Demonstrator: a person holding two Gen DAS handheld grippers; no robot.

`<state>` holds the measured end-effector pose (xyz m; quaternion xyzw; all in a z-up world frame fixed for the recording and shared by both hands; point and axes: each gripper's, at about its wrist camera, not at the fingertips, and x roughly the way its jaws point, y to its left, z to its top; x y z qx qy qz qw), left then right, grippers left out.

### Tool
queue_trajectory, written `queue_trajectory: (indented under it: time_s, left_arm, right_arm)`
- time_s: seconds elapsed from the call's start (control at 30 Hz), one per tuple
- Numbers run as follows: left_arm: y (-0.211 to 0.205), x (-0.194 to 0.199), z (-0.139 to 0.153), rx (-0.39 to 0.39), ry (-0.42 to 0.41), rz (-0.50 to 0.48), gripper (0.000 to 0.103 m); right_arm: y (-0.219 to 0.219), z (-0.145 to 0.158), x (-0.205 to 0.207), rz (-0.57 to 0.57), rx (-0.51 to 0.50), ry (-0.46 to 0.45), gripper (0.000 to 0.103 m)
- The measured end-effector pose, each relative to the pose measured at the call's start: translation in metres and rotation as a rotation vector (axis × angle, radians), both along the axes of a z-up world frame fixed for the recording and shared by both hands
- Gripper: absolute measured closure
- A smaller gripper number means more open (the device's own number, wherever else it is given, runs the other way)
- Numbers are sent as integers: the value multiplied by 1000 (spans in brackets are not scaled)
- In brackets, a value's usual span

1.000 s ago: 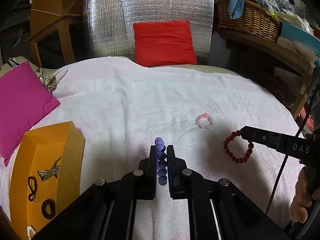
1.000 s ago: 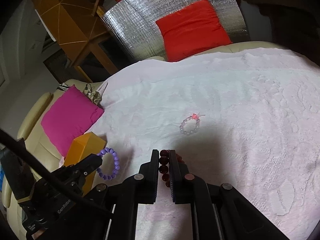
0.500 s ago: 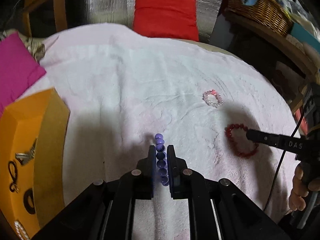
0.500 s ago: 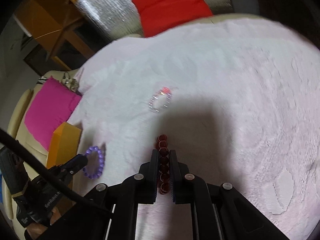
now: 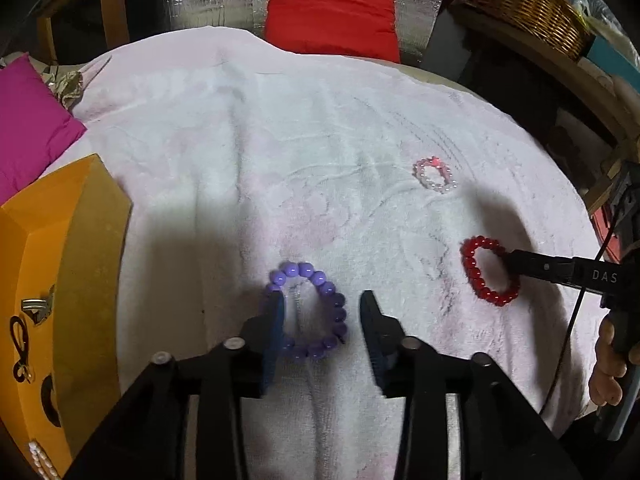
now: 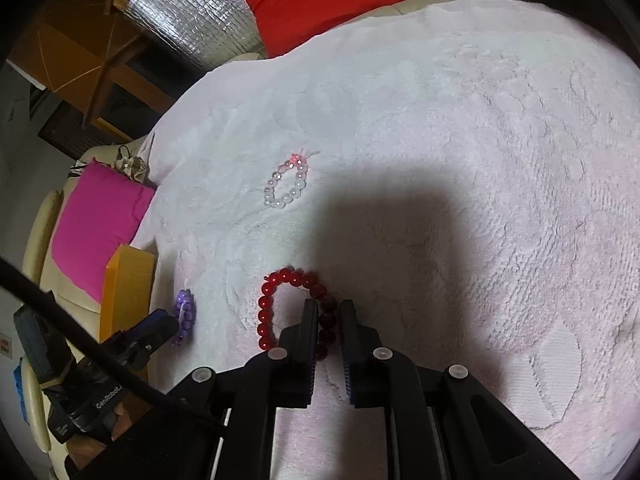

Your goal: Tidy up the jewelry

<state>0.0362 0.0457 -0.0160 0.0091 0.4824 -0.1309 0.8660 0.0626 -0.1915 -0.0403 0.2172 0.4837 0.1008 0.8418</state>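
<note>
A purple bead bracelet [image 5: 306,270] lies flat on the white towel [image 5: 280,140]. My left gripper [image 5: 321,296] stands over it, its jaws opening. The left finger covers the ring's left edge and the right finger stands apart from it. To the right, a red bead bracelet [image 6: 264,316] also lies flat. Its right-hand beads sit between the fingers of my right gripper [image 6: 329,303], whose jaws are opening slightly, with a thin gap beside the beads. A pale pink-and-white bracelet [image 5: 420,172] lies farther back. An orange jewelry box [image 5: 88,260] stands at the left.
The box holds a metal clip, dark loops and a pearl strand. A magenta cushion [image 5: 28,128] lies behind it, and a red cushion [image 5: 332,8] is at the back. A wicker basket [image 5: 528,0] sits on a shelf to the right. A person's hand [image 5: 608,372] holds the right gripper.
Both bracelets were held edge-on in shut jaws; now they lie flat on the towel. The left jaws have spread wide, the right ones slightly. Both grippers came down closer to the towel.
</note>
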Motion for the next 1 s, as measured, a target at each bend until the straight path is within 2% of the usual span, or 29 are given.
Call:
queue_trajectory:
  time_s: [0.07, 0.2, 0.3, 0.43, 0.47, 0.5, 0.53, 0.57, 0.63, 0.67, 0.73, 0.8, 1.0]
  left_arm:
    - [2, 0, 1, 5, -6, 8, 52]
    - [8, 4, -1, 9, 6, 12, 51]
    - [8, 5, -7, 8, 35, 6, 51]
    - [4, 0, -10, -3, 56, -20, 51]
    - [4, -1, -11, -3, 55, -21, 54]
    - [2, -1, -11, 0, 53, -23, 57]
    - [2, -1, -12, 4, 52, -27, 66]
    - [2, -1, -12, 5, 53, -29, 72]
    - [0, -2, -12, 3, 51, -29, 79]
    - [-1, -3, -11, 3, 42, -32, 86]
    - [-2, -3, -7, -16, 23, -38, 93]
    - [-3, -4, -3, -49, 7, -44, 93]
    - [-11, -6, 6, -74, -26, -67, 93]
  right_arm:
    - [2, 0, 0, 0, -21, -4, 87]
    - [15, 2, 2, 4, -110, -32, 87]
    - [27, 2, 3, 22, -175, -57, 82]
    - [37, 3, 1, 47, -246, -102, 84]
    - [40, 4, 0, 53, -269, -114, 90]
    - [43, 4, -1, 62, -298, -127, 92]
    - [43, 5, -2, 63, -306, -134, 92]
    - [42, 5, -3, 59, -305, -139, 92]
    - [39, 8, -3, 49, -287, -147, 93]
    - [37, 10, -4, 43, -277, -155, 93]
    - [32, 16, -6, 33, -250, -183, 92]
    - [29, 22, -9, 33, -222, -208, 92]
    - [20, 32, -13, 38, -116, -237, 92]
